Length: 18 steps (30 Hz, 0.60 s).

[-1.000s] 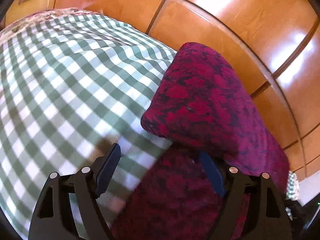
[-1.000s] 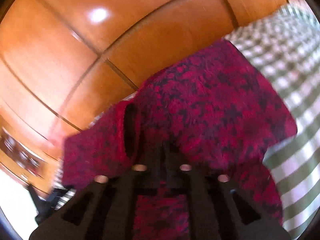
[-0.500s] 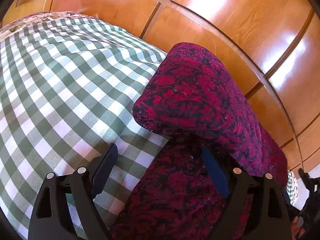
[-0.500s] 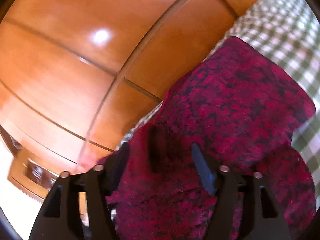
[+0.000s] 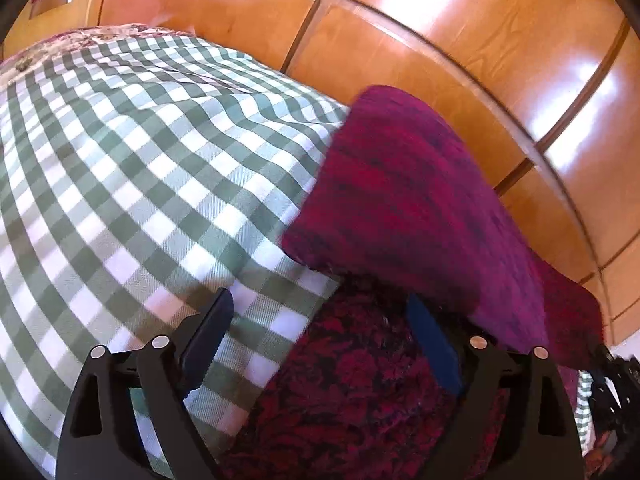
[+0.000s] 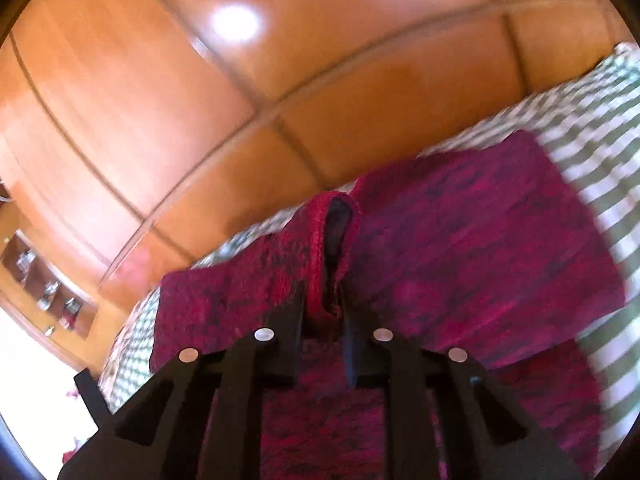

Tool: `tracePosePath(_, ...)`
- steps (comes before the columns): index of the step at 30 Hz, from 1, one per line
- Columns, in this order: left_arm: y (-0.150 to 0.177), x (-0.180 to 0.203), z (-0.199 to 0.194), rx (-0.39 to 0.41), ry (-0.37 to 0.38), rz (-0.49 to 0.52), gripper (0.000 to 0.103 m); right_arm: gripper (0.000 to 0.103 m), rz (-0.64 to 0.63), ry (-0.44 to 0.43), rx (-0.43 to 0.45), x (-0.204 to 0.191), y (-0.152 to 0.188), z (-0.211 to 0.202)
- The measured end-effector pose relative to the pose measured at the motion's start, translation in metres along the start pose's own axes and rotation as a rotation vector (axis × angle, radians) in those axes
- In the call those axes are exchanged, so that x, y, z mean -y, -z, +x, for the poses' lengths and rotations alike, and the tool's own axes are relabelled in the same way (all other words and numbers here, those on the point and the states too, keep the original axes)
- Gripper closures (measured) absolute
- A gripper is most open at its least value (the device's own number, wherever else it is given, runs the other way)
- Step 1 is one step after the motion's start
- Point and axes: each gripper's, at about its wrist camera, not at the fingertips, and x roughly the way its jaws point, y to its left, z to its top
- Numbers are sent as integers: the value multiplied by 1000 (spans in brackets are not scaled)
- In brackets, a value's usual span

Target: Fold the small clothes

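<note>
A dark red and black patterned garment [image 5: 400, 200] lies on a green and white checked bedspread [image 5: 120, 160], its upper layer raised in a fold above the lower layer. My left gripper [image 5: 320, 312] stands open at the garment's near left edge. One finger [image 5: 208, 328] is over the checked cloth; the other sits under the raised fold. In the right wrist view my right gripper [image 6: 322, 300] is shut on a raised ridge of the garment's hem [image 6: 320, 256]. The rest of the garment [image 6: 480, 240] spreads to the right.
Glossy wooden panels [image 5: 440, 40] rise straight behind the bed, also filling the right wrist view [image 6: 200, 80]. A low shelf with small bottles [image 6: 44, 280] stands at the left. A floral cloth [image 5: 80, 40] lies at the bed's far end.
My right gripper opened over the garment, then shut on a ridge of its hem and rolled a little. The raised fold shifted. The left gripper stayed put and open.
</note>
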Motion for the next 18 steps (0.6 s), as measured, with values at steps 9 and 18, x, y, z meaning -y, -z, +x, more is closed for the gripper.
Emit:
tracePosePath(9, -26, 2, -1, 95, -89, 38, 80, 89, -52, 25, -48, 19, 19, 19)
tracePosePath(18, -18, -25, -2, 65, -68, -35, 75, 83, -77, -5, -74, 24, 37, 9)
